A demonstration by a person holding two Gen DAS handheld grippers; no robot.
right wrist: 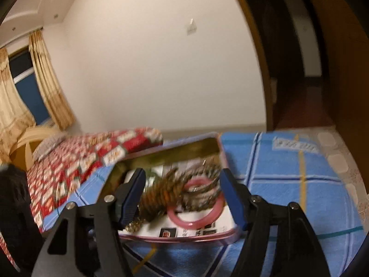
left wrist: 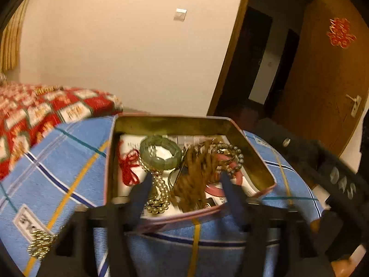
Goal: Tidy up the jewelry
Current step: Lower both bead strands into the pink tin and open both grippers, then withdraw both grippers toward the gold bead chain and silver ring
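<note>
My 2 tongs, left (left wrist: 184, 180) and right (right wrist: 182, 184), both hang spread and pinching nothing over the tin (left wrist: 260, 161) on the blue cloth (left wrist: 57, 161), which holds a green bangle (left wrist: 160, 152), pearls (left wrist: 161, 196), pink bangle (right wrist: 196, 203) and brown cord (left wrist: 196, 180).

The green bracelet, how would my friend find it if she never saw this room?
Look for the open tin box sitting on the blue plaid blanket. Inside it, toward the back left, lies the green bracelet, beside the red knotted cord and above the pearl bead string. It is the only pale green ring of chunky stone-like pieces; the pink bangle is smooth.
</note>
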